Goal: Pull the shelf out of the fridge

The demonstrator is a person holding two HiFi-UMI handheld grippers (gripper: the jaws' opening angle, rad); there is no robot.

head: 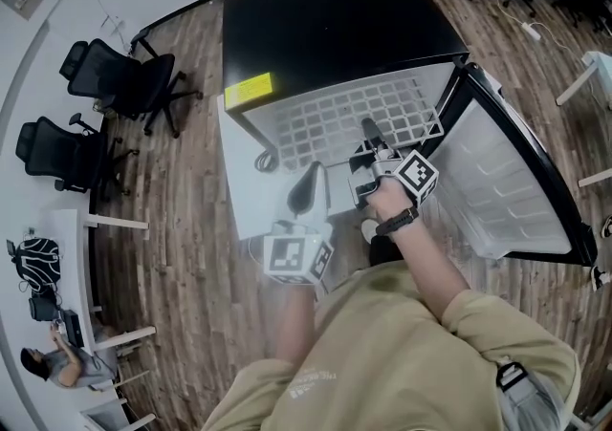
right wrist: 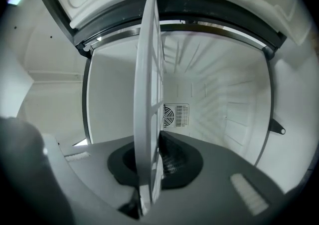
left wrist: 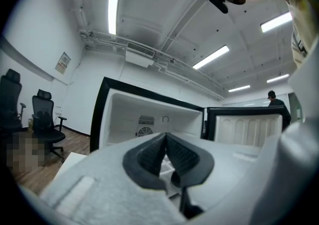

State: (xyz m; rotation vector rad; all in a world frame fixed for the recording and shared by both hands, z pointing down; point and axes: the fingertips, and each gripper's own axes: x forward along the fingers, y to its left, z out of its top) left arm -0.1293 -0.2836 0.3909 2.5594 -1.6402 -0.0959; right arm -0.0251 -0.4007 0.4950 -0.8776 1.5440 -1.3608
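The black fridge [head: 335,28] stands open, with its door [head: 507,181] swung to the right. The white grid shelf [head: 335,118] sticks partly out of the fridge's front, towards the person. The right gripper [head: 368,133] is clamped narrow on the shelf's near edge, right of the middle. In the right gripper view the shelf runs edge-on between its jaws and into the white cabinet. The left gripper [head: 308,181] sits lower left of the right one, just near of the shelf's edge. Its jaws are together at the tips and it points level at the open fridge. 2 office chairs [head: 134,80] stand on the wooden floor [head: 182,228] to the left.
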